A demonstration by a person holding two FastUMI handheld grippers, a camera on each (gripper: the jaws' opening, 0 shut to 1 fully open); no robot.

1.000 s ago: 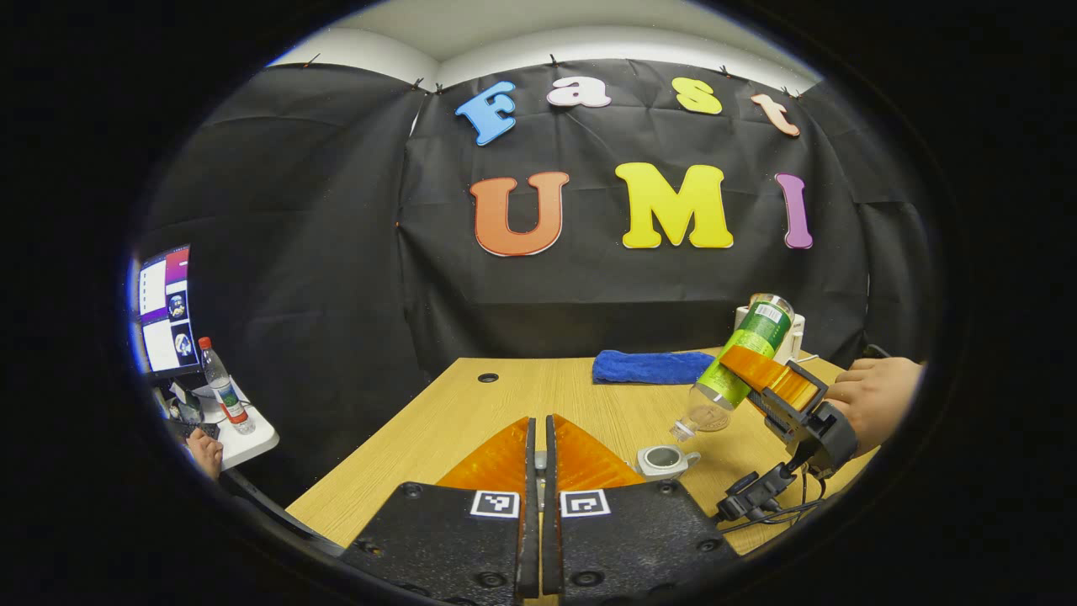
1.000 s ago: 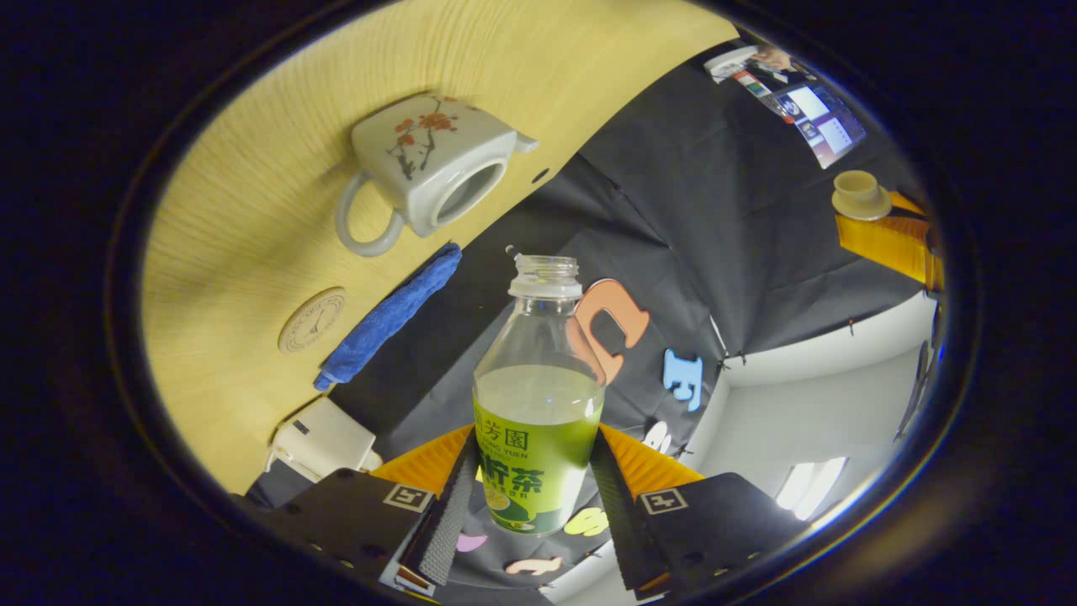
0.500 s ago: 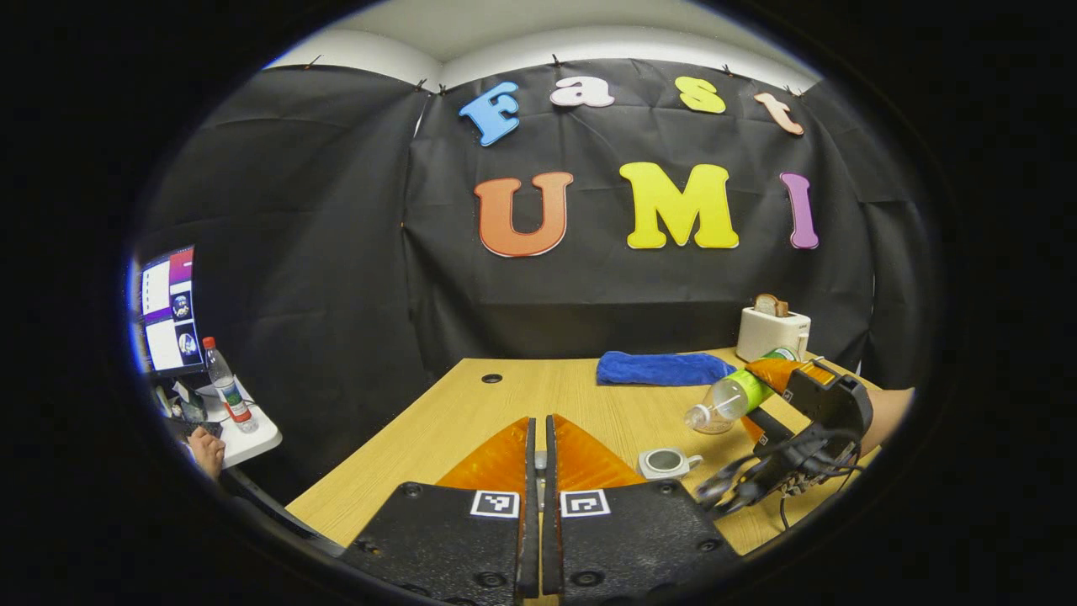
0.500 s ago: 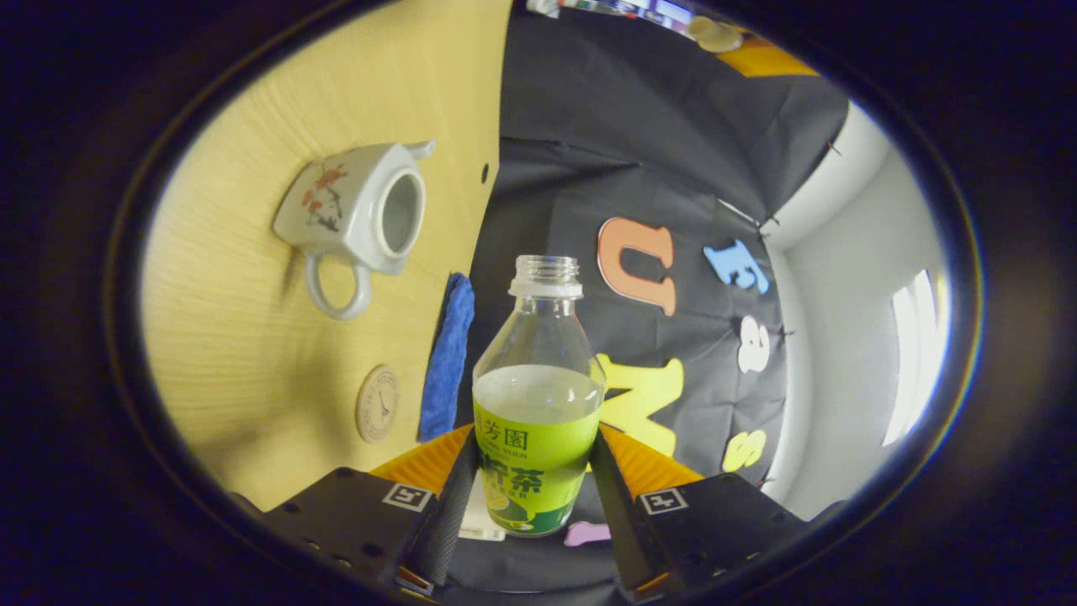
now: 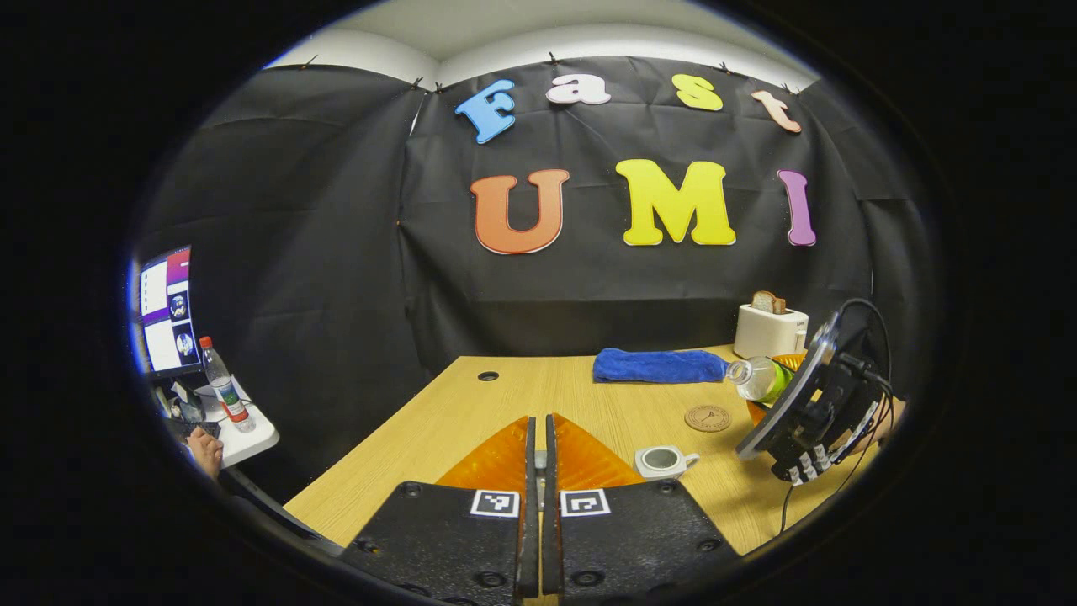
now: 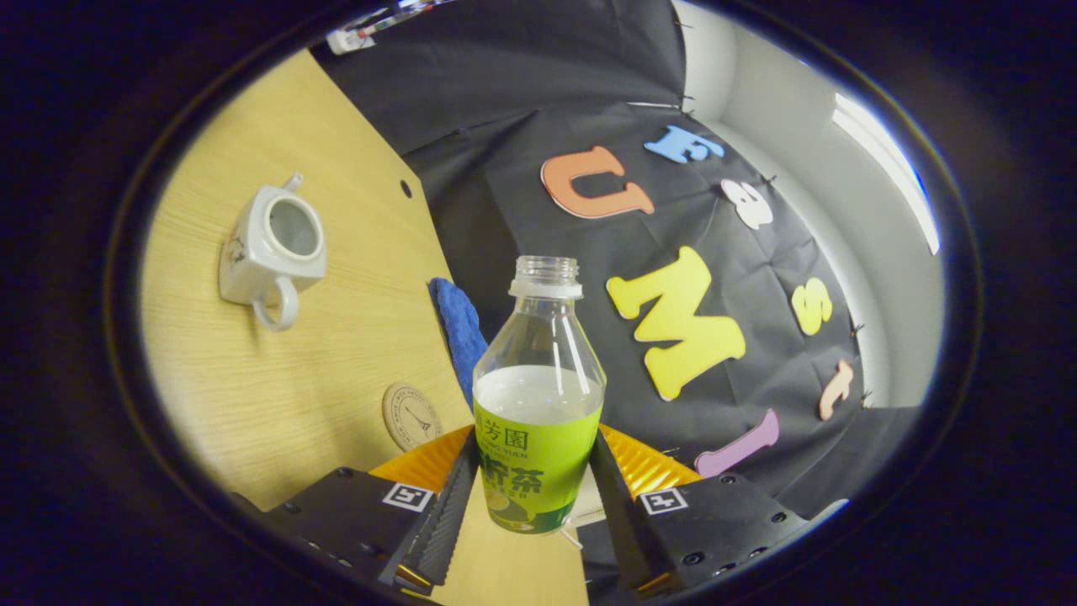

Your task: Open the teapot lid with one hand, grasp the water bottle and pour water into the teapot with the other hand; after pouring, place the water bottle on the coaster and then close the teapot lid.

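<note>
The white teapot (image 5: 663, 461) stands on the wooden table (image 5: 471, 421) with its mouth uncovered; in the right gripper view the teapot (image 6: 273, 244) lies at the left. My right gripper (image 6: 537, 454) is shut on the green-labelled water bottle (image 6: 538, 404), which has no cap and is partly full. In the left gripper view the bottle (image 5: 756, 376) is tilted, neck to the left, to the right of the round coaster (image 5: 708, 417) and above the table. My left gripper (image 5: 539, 433) is nearly closed on a small grey piece, the teapot lid, mostly hidden.
A blue cloth (image 5: 656, 367) lies at the table's far edge, next to a white toaster (image 5: 770, 330) at the back right. The coaster (image 6: 412, 417) sits between cloth and teapot. A side table (image 5: 244, 438) with a monitor and a bottle stands far left.
The right gripper has swung the bottle from neck-down over the teapot back towards upright and carried it right, away from the teapot. The left gripper has stayed put.
</note>
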